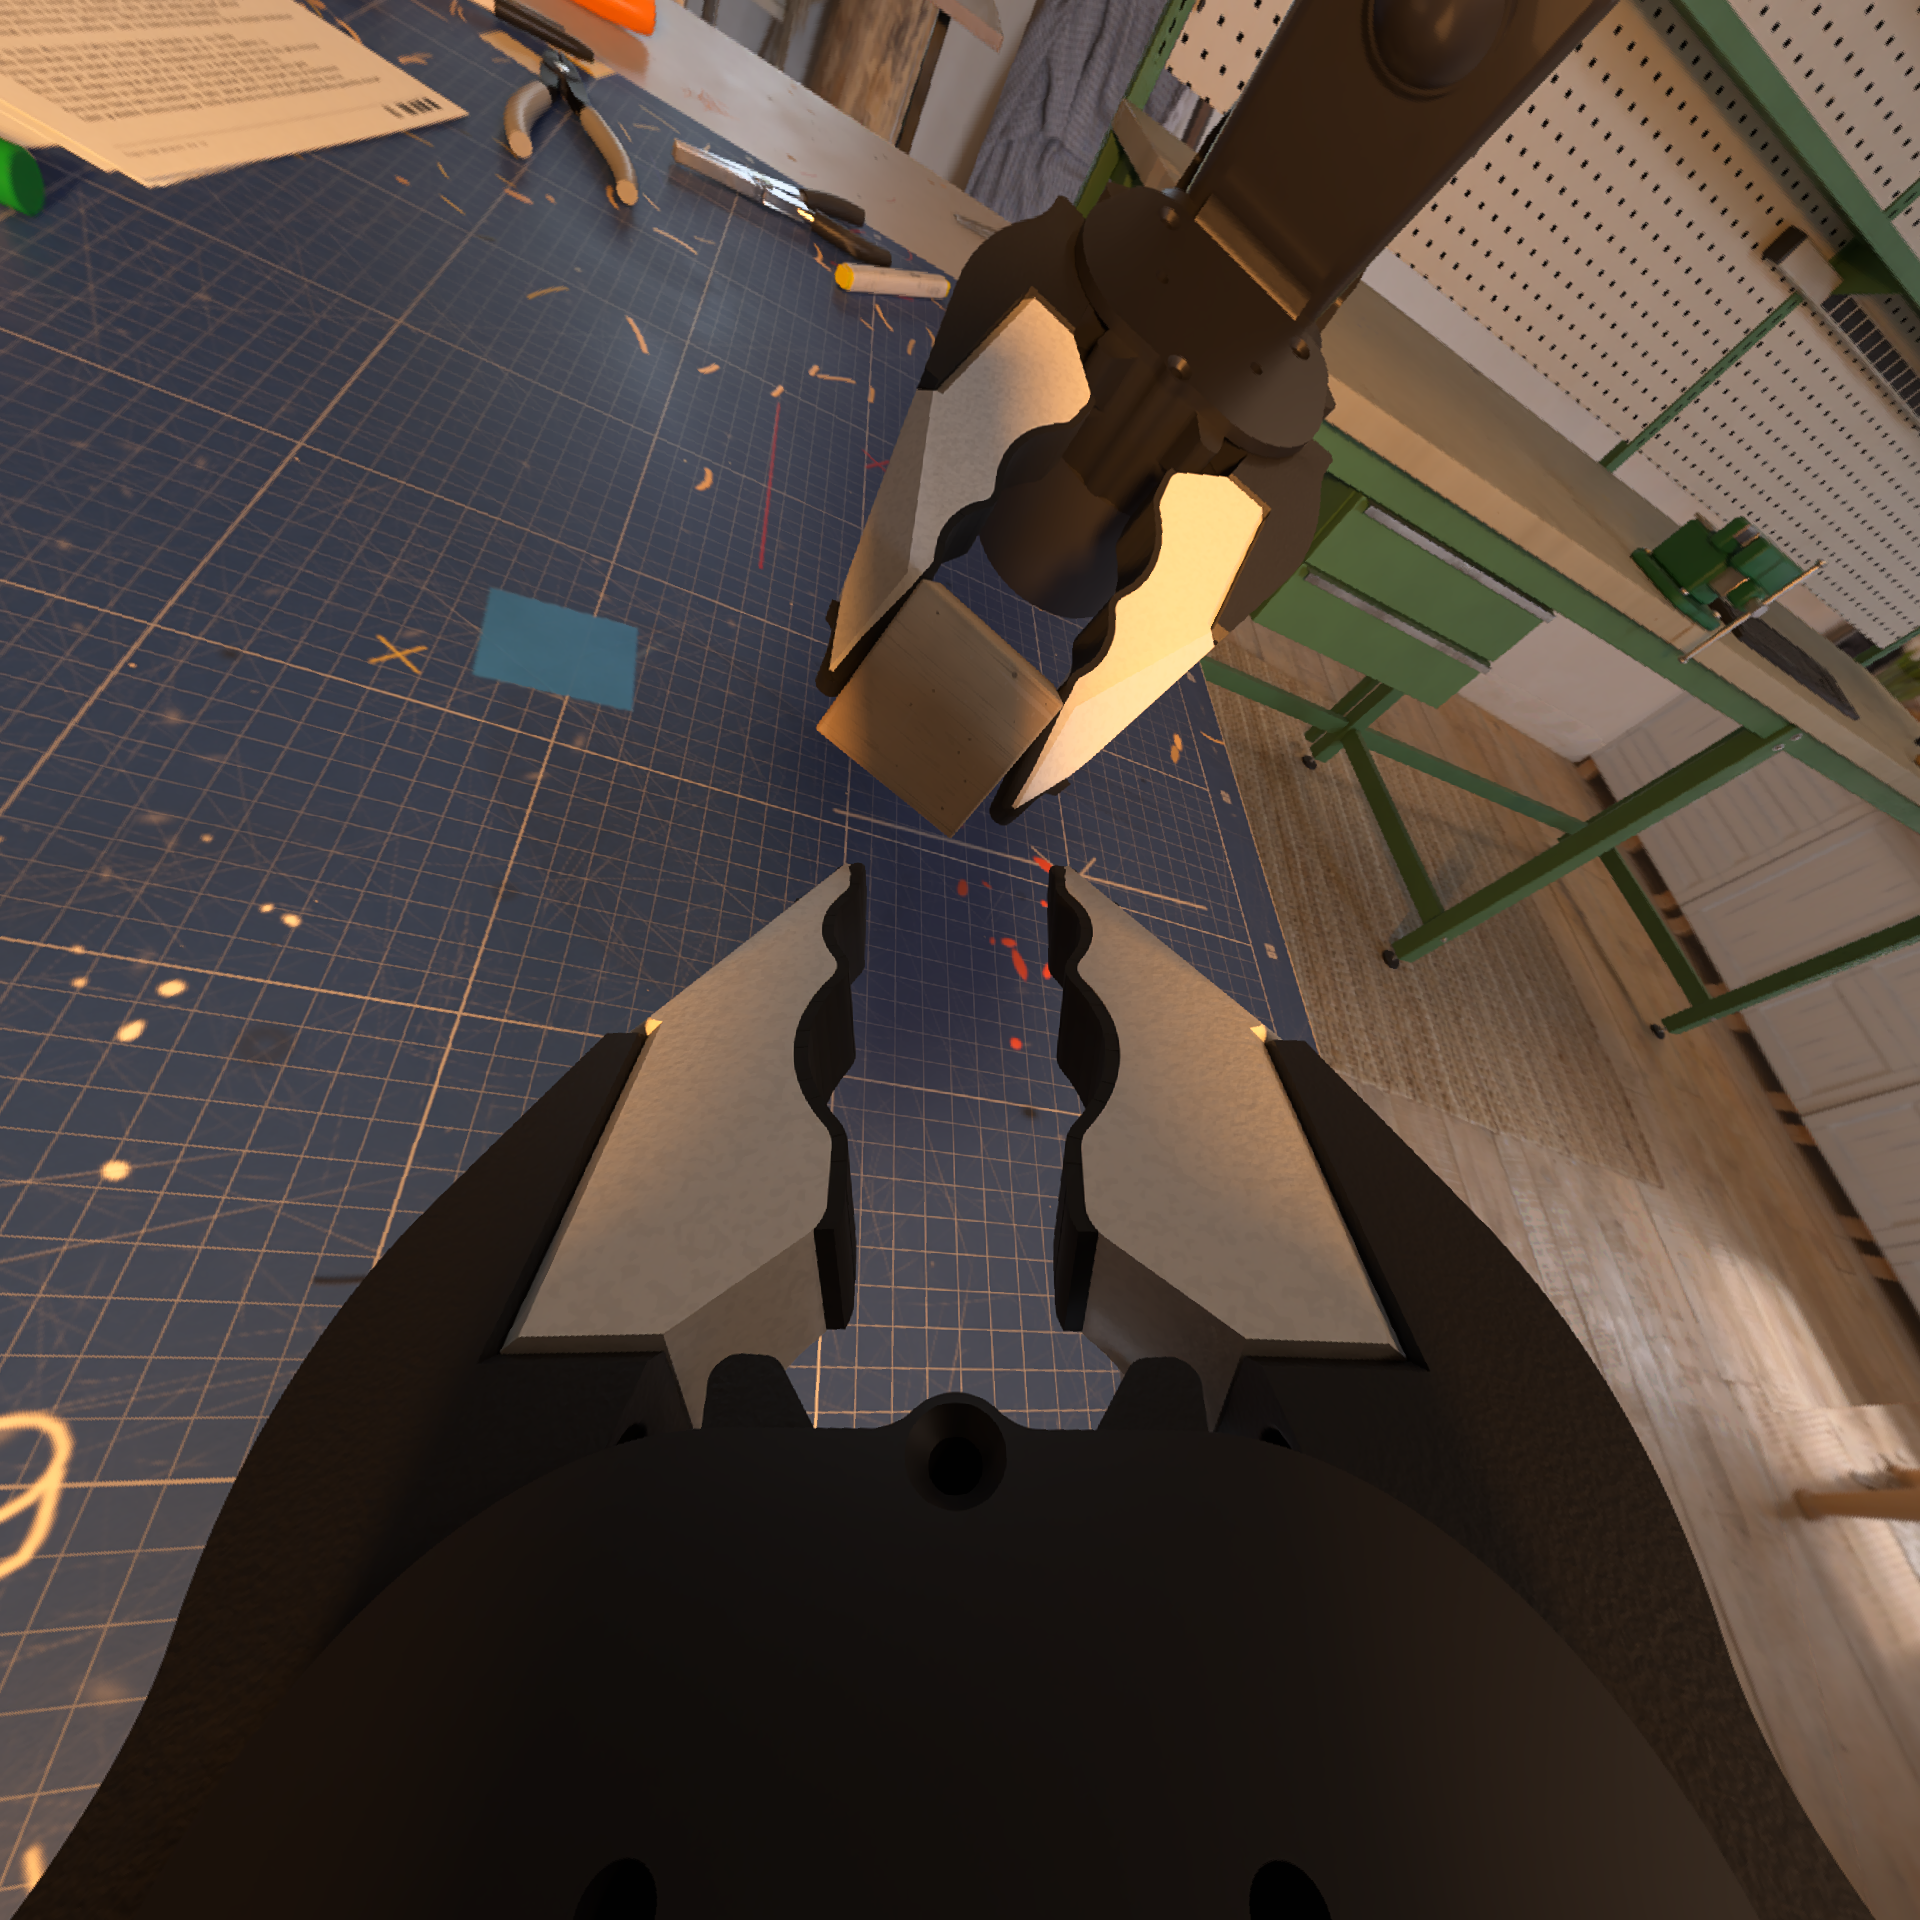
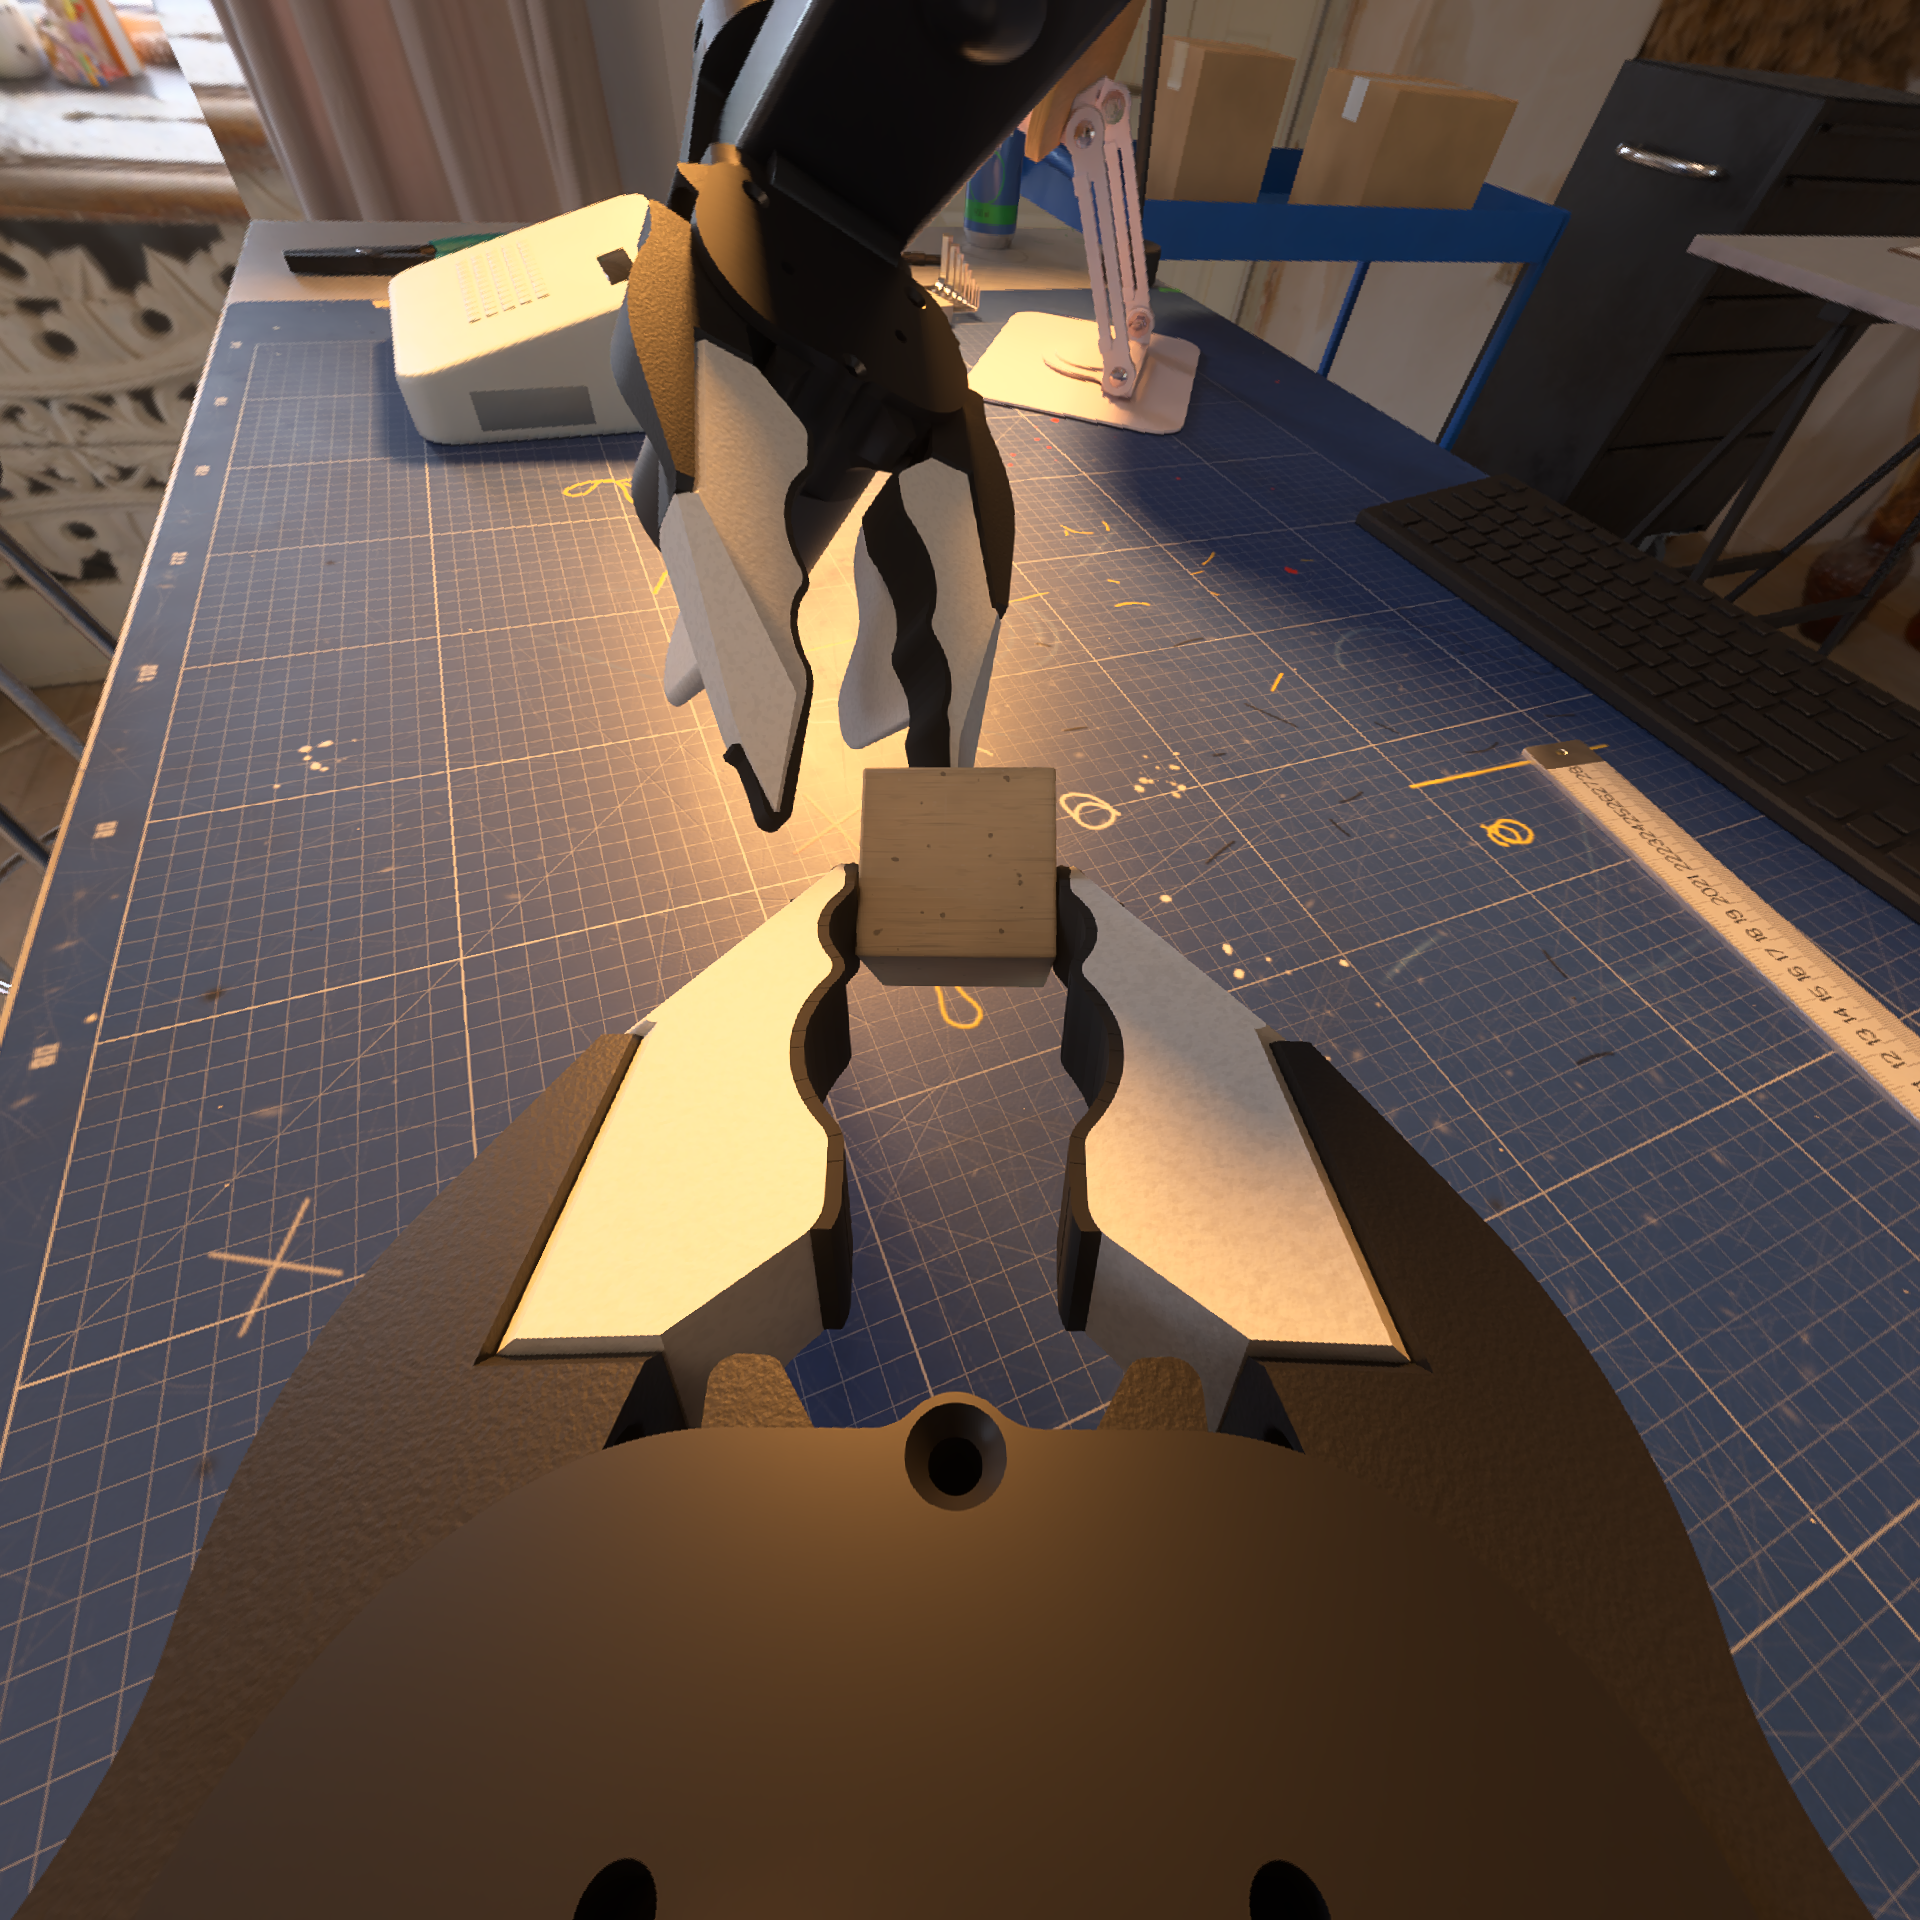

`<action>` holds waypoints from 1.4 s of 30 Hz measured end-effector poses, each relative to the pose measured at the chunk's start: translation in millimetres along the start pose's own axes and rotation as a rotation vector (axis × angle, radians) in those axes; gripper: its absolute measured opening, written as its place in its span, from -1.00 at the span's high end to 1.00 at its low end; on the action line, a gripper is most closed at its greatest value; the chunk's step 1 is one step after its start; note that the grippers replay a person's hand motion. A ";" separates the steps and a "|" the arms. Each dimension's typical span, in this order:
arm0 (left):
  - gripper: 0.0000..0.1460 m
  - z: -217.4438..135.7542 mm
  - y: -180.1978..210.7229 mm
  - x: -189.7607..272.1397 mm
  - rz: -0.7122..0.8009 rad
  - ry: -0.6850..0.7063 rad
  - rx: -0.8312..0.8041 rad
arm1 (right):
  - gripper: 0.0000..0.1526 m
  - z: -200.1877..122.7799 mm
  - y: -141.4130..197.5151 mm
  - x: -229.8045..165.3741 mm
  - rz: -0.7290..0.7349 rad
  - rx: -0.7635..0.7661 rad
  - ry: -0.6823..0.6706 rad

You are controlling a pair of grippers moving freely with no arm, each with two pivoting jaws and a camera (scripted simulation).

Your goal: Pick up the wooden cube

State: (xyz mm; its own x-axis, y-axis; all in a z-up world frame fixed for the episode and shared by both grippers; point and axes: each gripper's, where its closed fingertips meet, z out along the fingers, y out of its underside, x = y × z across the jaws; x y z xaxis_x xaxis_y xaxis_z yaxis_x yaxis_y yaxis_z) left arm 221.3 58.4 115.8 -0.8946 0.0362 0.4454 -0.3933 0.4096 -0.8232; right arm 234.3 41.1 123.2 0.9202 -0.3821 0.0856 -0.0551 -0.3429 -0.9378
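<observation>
While the right gripper (image 2: 956,883) clamps the wooden cube (image 2: 957,871) between its fingertips, the cube sits clear above the blue cutting mat (image 2: 312,831), one face turned squarely to the right wrist camera. Left gripper (image 1: 954,883) grasps nothing: its jaws stand apart with only mat visible between them, tips pointed toward the cube and near it, not touching. On the mat: steel ruler (image 2: 1725,914) and black keyboard (image 2: 1662,623) at one side, white box-shaped device (image 2: 509,332) at the far end, pliers (image 1: 566,130) and printed sheet (image 1: 197,73) beyond the left gripper.
</observation>
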 end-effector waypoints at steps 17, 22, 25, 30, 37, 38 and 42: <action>0.55 -8.7 -3.7 -1.4 -0.012 -0.003 0.041 | 0.52 4.7 9.5 -4.9 0.020 -0.026 -0.048; 0.55 -10.8 -1.5 7.2 -0.077 0.088 0.029 | 0.52 3.1 6.4 -9.8 -0.076 -0.034 -0.022; 0.55 -10.5 3.9 7.1 -0.081 0.082 -0.004 | 0.52 4.4 9.2 -10.6 -0.163 -0.071 0.022; 0.55 -8.2 7.7 7.4 -0.077 0.072 -0.024 | 0.52 5.2 13.0 -12.6 -0.223 -0.107 0.039; 0.54 -4.0 6.4 12.2 -0.089 0.104 -0.010 | 0.52 1.5 13.5 -15.6 -0.267 -0.116 0.031; 0.54 -3.5 6.5 12.3 -0.091 0.106 -0.009 | 0.52 1.0 13.8 -15.5 -0.275 -0.119 0.033; 0.54 -1.3 10.0 10.1 -0.105 0.099 -0.025 | 0.52 0.8 17.4 -14.3 -0.333 -0.151 0.062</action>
State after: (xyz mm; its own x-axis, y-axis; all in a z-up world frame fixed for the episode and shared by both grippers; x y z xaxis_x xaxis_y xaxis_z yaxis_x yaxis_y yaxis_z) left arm 208.7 64.1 112.5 -0.8233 0.0810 0.5618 -0.4769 0.4380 -0.7621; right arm 220.5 41.3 105.3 0.8721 -0.2779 0.4027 0.1830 -0.5780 -0.7953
